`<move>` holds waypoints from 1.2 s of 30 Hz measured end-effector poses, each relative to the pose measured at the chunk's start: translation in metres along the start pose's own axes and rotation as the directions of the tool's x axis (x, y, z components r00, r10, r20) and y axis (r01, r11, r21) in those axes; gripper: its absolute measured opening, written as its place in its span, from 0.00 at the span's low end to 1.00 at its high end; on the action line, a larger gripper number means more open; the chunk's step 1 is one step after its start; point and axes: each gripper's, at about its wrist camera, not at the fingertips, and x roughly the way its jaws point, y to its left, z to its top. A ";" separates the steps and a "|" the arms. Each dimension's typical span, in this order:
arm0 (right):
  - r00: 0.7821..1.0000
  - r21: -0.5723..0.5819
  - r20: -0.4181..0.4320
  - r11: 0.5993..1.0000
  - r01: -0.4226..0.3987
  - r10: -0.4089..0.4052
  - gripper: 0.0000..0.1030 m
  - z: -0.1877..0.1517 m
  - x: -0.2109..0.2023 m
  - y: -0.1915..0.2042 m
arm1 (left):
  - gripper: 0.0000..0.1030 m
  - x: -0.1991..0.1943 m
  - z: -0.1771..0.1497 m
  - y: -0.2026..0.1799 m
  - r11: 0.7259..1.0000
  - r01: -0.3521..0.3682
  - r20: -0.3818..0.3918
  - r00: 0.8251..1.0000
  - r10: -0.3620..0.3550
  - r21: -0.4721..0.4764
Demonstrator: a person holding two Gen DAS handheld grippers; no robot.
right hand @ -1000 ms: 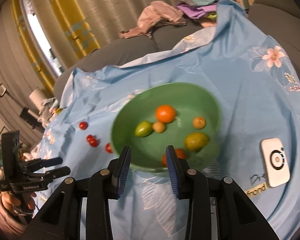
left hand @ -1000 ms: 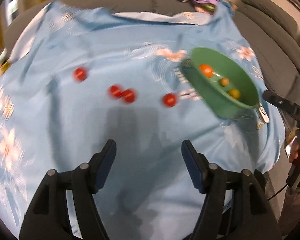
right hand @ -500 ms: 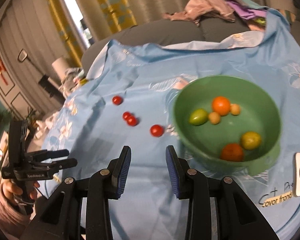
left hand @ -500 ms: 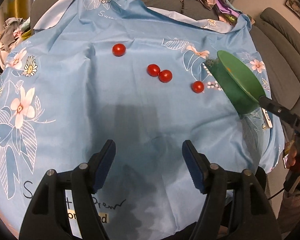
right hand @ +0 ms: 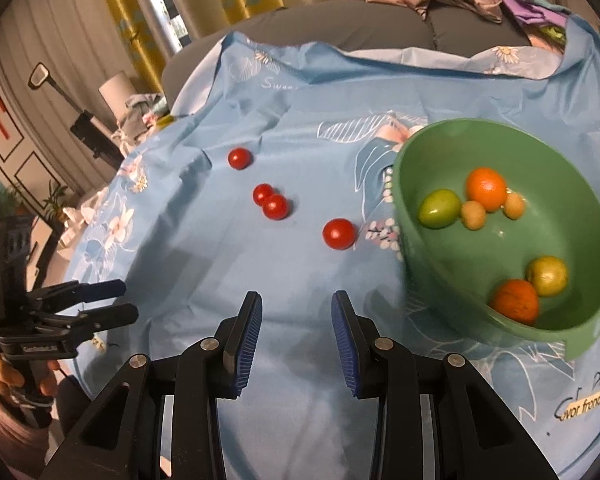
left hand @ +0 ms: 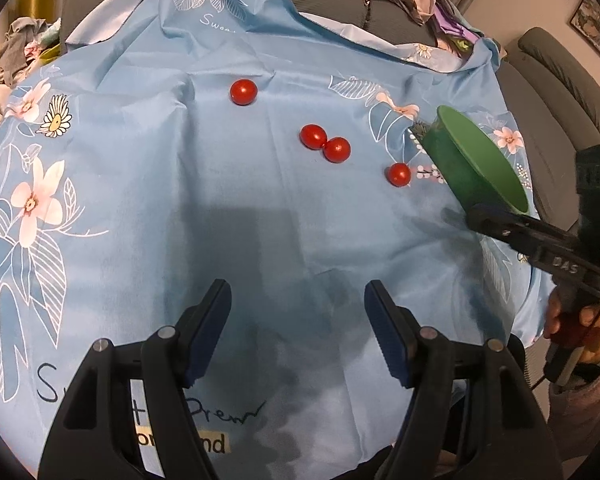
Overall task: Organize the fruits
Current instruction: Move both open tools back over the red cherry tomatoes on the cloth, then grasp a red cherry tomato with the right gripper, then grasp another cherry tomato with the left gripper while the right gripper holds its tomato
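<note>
- Four small round red tomatoes are lying loose on the light-blue floral cloth in the upper middle of the left wrist view: a lone one farthest up-left, a touching pair at centre, and a single one just beside the bowl.
- The round green plastic bowl is sitting at the right of the right wrist view, already holding two orange fruits, two green ones and two small tan ones (so the loose red ones are probably what is left to gather).
- The left gripper is hovering low in its frame with jaws standing well apart, nothing between them, the pads over bare cloth.
- The right gripper is hanging at bottom centre of its view with jaws set narrow but with a clear gap, gripping nothing; in the left wrist view its fingers are reaching in beside the bowl's near rim.
- Step in hand, as I am judging it: approaching a loose tomato for pickup.
- Doing it well: taking the single nearest the bowl first, centring it between the pads before closing, and squeezing gently (the skin looks smooth and prone to rolling).
- For the touching pair, coming in from the side so one fruit is not nudging the other away.
- Avoiding snagging the wrinkled cloth with the fingertips.
</note>
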 end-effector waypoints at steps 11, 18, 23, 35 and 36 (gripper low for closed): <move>0.992 -0.072 0.003 0.990 0.125 -0.125 0.35 0.027 0.044 0.009 | 0.67 0.003 0.005 0.012 1.000 0.020 0.000 1.000 -0.020 -0.004; 0.976 -0.155 0.002 0.964 0.215 -0.217 0.35 0.046 0.075 0.015 | 0.68 0.006 0.011 0.018 0.999 0.037 0.002 0.999 -0.037 -0.005; 0.949 -0.230 -0.013 0.925 0.302 -0.314 0.35 0.054 0.092 0.018 | 0.68 0.010 0.014 0.021 0.999 0.051 -0.005 0.999 -0.051 -0.006; 0.949 -0.224 -0.115 0.938 0.263 -0.293 0.31 0.052 0.097 0.004 | 0.68 0.015 0.018 0.024 0.997 0.074 -0.005 0.997 -0.074 -0.005; 0.954 -0.209 -0.113 0.945 0.251 -0.278 0.31 0.051 0.096 0.003 | 0.68 0.015 0.018 0.024 0.997 0.074 -0.005 0.997 -0.074 -0.005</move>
